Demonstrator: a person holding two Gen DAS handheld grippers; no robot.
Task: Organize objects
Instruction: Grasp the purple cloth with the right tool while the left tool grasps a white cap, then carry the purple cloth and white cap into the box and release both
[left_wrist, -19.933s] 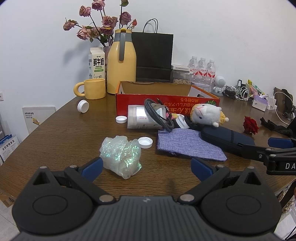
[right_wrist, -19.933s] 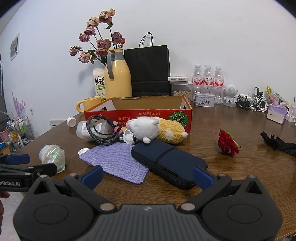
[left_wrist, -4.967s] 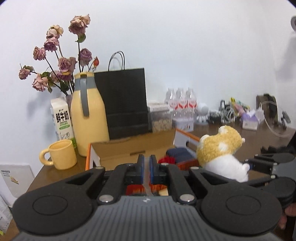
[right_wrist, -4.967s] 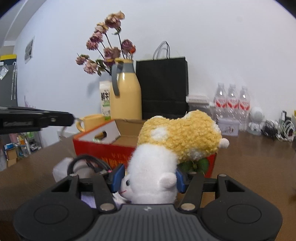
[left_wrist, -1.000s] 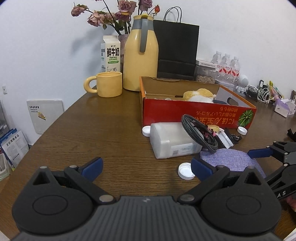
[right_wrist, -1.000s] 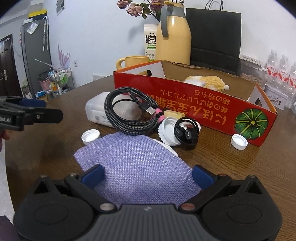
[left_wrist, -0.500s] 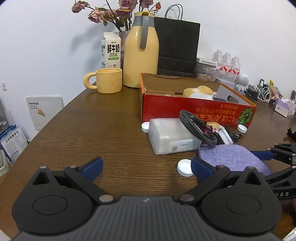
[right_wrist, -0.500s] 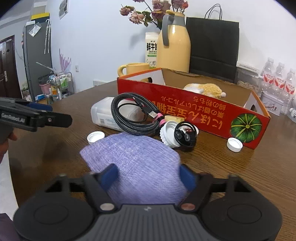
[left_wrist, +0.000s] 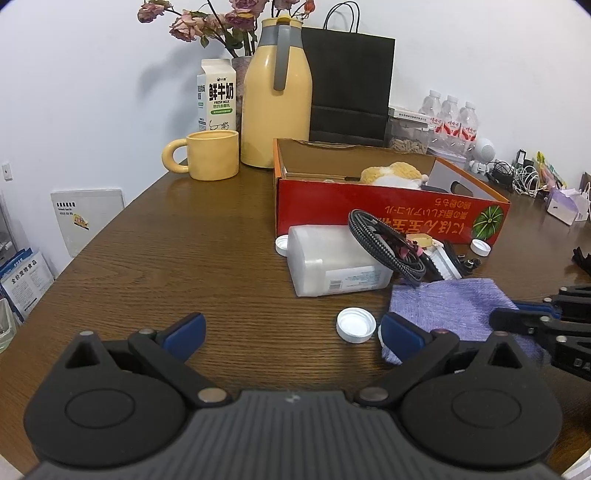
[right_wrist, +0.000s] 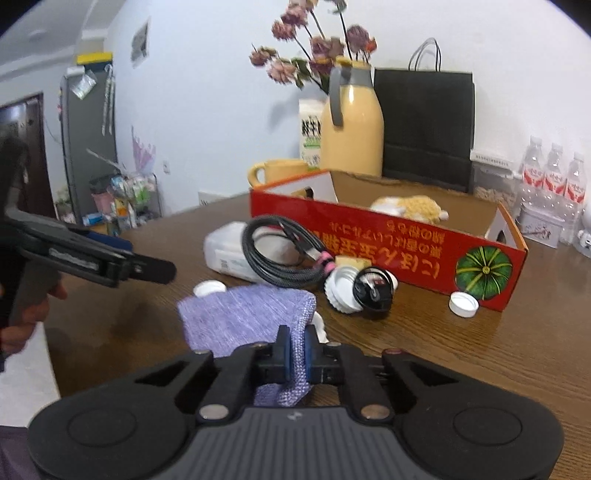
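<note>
Purple cloth (right_wrist: 255, 314) between right gripper (right_wrist: 296, 354) fingers

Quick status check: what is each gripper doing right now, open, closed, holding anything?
Left gripper: open, holding nothing, above the table.
Right gripper: jaws have just closed, now shut on the purple cloth.

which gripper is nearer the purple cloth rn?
Right. The right gripper is shut on the purple cloth, pinching its near edge. The left gripper hangs open beside it, over the table, not touching.
</note>
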